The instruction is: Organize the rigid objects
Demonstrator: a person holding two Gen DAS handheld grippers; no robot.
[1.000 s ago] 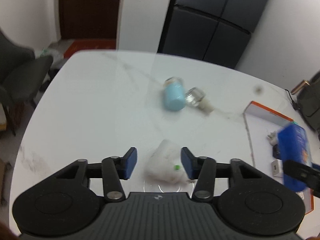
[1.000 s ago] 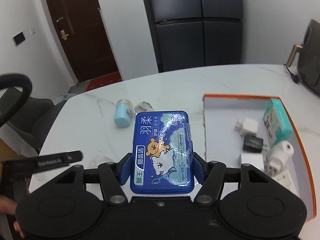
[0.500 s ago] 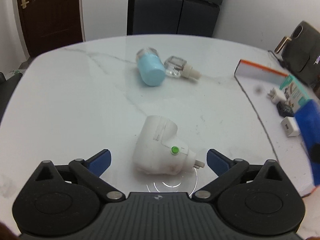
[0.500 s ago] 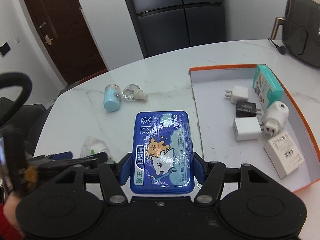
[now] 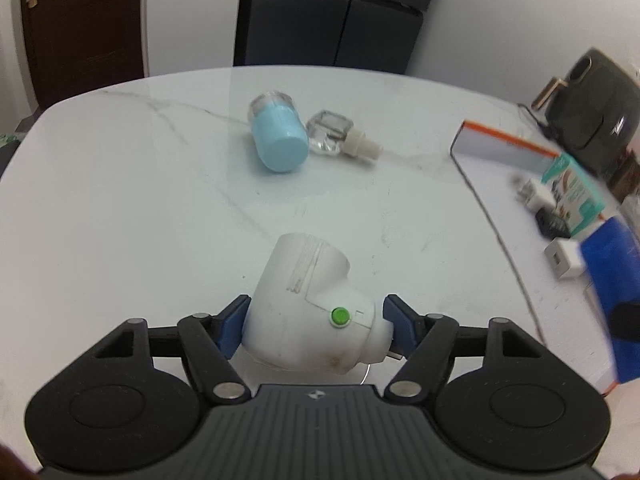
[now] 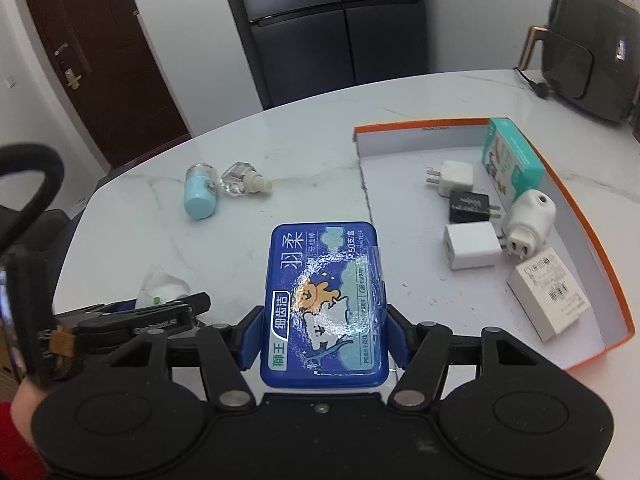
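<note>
Blue-padded left claw clenched on white plug-in device; right claw gripping blue box.

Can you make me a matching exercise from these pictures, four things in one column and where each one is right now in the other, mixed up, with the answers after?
Things
1. white plug-in device
2. blue case
3. light blue bottle
4. black charger

Places
A. lying on its side on the table, next to a clear bottle
B. between the fingers of the right gripper
C. inside the orange-edged box
D. between the fingers of the left gripper

Pairs: 1-D, 2-B, 3-A, 4-C
</note>
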